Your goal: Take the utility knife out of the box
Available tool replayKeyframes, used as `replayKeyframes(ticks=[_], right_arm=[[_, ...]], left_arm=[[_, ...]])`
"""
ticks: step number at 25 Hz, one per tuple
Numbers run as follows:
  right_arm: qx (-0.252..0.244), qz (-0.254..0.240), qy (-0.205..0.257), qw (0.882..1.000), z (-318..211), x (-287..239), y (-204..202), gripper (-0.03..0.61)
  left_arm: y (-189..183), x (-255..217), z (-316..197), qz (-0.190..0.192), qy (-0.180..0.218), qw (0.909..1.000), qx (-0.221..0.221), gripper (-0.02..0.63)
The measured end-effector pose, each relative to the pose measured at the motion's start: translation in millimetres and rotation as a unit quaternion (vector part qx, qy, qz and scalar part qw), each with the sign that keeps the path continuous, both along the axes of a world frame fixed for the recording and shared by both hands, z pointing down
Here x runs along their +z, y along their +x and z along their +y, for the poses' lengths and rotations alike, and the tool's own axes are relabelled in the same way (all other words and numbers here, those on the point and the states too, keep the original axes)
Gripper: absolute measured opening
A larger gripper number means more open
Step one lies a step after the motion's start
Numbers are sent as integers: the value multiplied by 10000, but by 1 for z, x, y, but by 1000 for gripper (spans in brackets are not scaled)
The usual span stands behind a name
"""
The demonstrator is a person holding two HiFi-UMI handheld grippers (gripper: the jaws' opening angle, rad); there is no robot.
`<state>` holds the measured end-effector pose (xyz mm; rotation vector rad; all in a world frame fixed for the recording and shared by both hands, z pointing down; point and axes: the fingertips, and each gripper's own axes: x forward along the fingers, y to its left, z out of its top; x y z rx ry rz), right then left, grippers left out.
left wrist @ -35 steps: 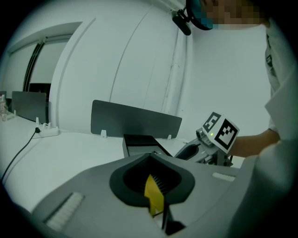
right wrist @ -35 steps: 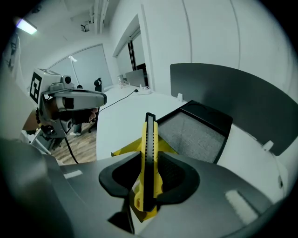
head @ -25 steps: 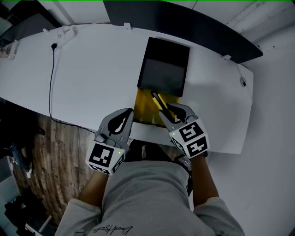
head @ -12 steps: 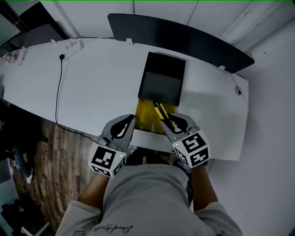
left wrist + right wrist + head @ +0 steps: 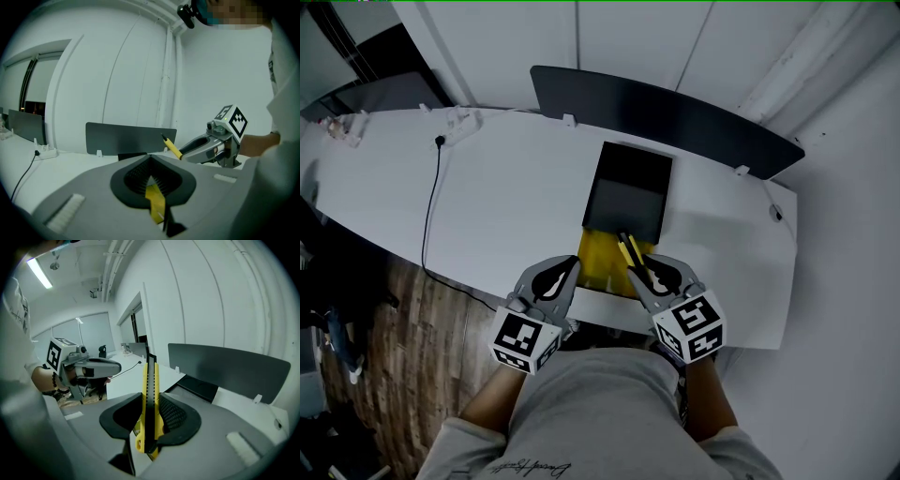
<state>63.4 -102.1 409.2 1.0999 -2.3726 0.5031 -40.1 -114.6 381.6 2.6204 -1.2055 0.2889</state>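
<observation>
The yellow and black utility knife (image 5: 628,251) (image 5: 150,404) stands up between my right gripper's (image 5: 645,272) (image 5: 150,399) jaws, which are shut on its handle. It hangs over the yellow tray (image 5: 598,255) that sticks out of the black box sleeve (image 5: 628,192). The left gripper view shows the knife's tip (image 5: 172,147) poking out of that gripper (image 5: 187,150). My left gripper (image 5: 572,267) (image 5: 150,158) sits at the tray's near left edge with its tips together. A strip of yellow shows in the gap behind its tips; I cannot tell whether the card is pinched.
The box lies near the front edge of a long white table (image 5: 506,197). A dark partition (image 5: 675,112) stands along the table's far side. A black cable (image 5: 431,206) runs over the left part. Wooden floor (image 5: 422,319) lies below the front edge.
Both grippers have risen a little above the tray, the right one carrying the knife upward. The box has stayed on the table.
</observation>
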Motion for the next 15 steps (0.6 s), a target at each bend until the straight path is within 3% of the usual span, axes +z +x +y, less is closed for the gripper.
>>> replayKeyframes(ticks=[15], right_arm=[[-47, -52, 119, 9999, 1, -11, -1, 131]], left_arm=[[-1, -8, 0, 17, 27, 10000, -62, 0]])
